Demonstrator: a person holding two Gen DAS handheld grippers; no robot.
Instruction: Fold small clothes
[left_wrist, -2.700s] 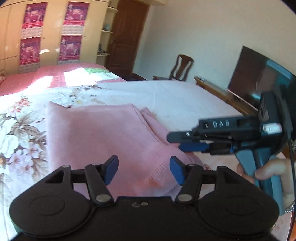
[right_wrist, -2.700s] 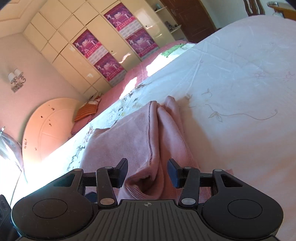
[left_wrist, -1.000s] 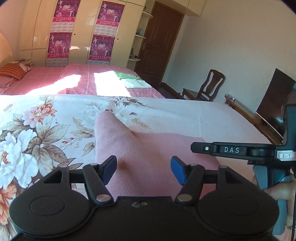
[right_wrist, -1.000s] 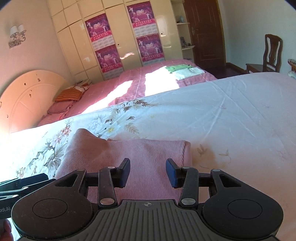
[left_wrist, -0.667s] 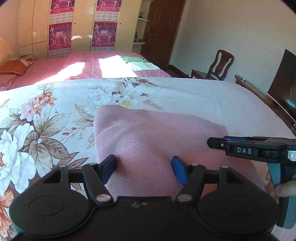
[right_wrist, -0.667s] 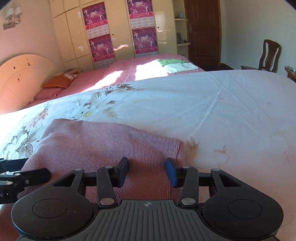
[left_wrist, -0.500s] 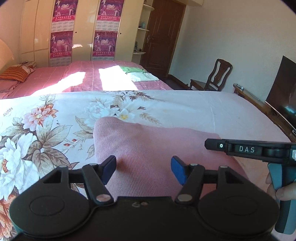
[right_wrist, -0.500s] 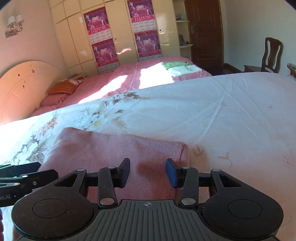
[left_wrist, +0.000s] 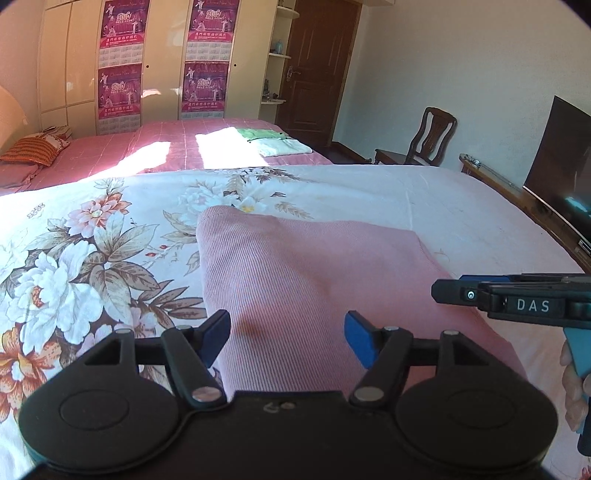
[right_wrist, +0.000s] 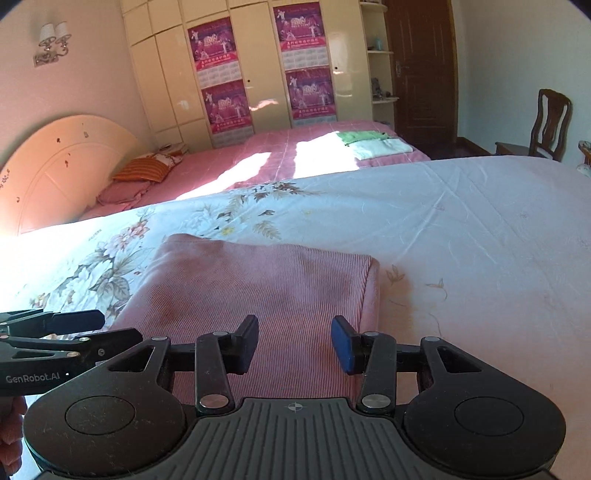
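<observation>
Now, starting at your left: your left gripper (left_wrist: 286, 338) hangs over the near left part of the pink garment (left_wrist: 314, 280), and its jaws are opening, spread apart with only the cloth below showing through the gap; the blue pads (left_wrist: 356, 341) press on nothing. From your right wrist view the same gripper (right_wrist: 92, 328) comes in at the left edge, low over the garment's left side.

The garment (right_wrist: 258, 288) lies folded into a thick, roughly rectangular stack on the bed (left_wrist: 74, 240), on the flowered sheet, with a rounded fold along its far edge and its right edge stacked in layers. Flowers cover the sheet to the garment's left; to its right the sheet is pale and nearly plain.

Your right gripper (right_wrist: 294, 343) sits over the near right part of the garment, close to its right edge. Its jaws stand parted and pinch nothing. In the left wrist view that gripper (left_wrist: 458, 291) reaches in from the right, level above the garment's right side, with your hand (left_wrist: 574, 384) on its handle.

Farther back stands a second bed (right_wrist: 295, 155) with a pink cover, carrying folded green and white cloths (right_wrist: 373, 144). A chair (right_wrist: 546, 125) is at the right wall.
</observation>
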